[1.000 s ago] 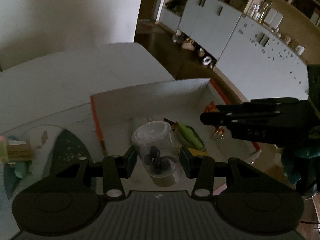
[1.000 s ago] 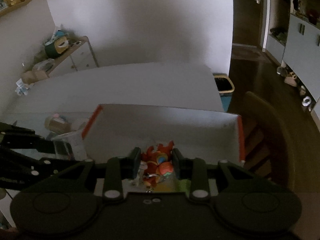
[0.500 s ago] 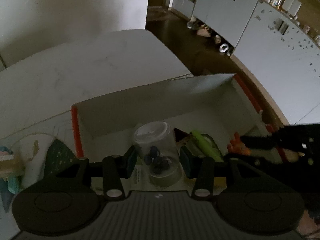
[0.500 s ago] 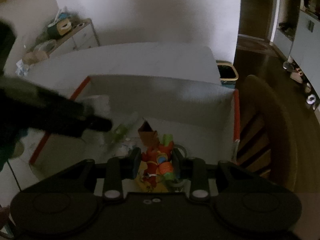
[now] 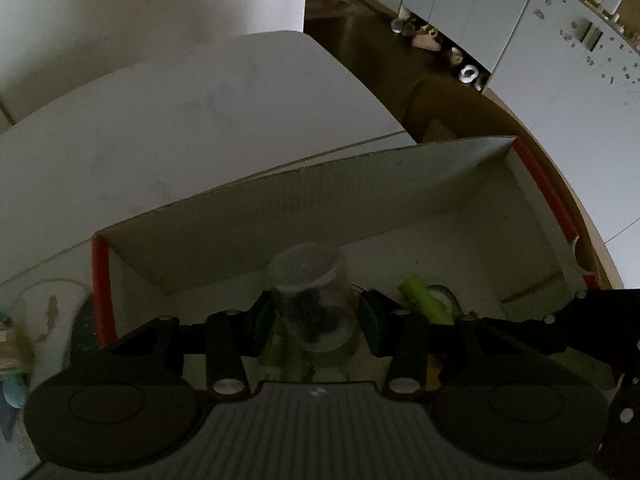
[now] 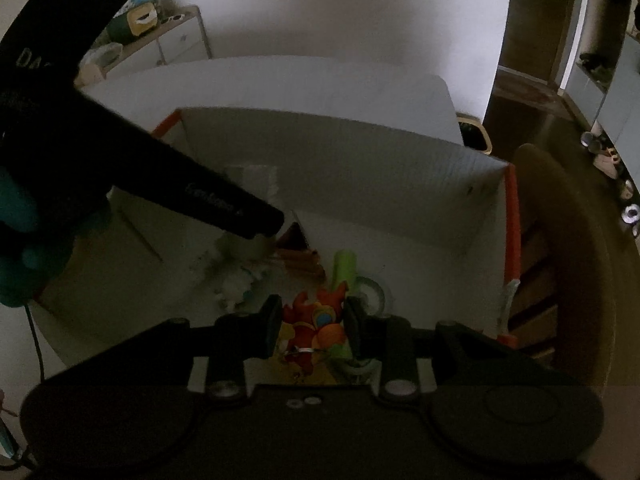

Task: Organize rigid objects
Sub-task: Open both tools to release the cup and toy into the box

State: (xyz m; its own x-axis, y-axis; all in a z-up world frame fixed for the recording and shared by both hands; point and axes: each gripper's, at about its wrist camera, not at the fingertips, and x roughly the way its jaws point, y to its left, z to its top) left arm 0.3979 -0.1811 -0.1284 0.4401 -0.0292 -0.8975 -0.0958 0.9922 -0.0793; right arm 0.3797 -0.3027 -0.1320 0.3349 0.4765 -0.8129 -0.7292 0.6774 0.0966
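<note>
A dim room: on the white worktop (image 5: pixel 200 128) an orange-edged box (image 5: pixel 360 208); left tool (image 5: pixel 316 320) grips a jar (image 5: pixel 312 300), right tool (image 6: pixel 310 326) grips a toy (image 6: pixel 316 320), cabinets (image 5: pixel 540 32) at two o'clock.

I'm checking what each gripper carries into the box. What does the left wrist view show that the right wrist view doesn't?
Only the left wrist view shows the left gripper closed on a clear lidded jar with small dark pieces inside. Only the right wrist view shows the right gripper closed on a red and orange toy figure, plus a brown wedge-shaped item deeper in the box. Both views show the cardboard box with orange edges on the white table, and a light green stick lying on the box floor.
</note>
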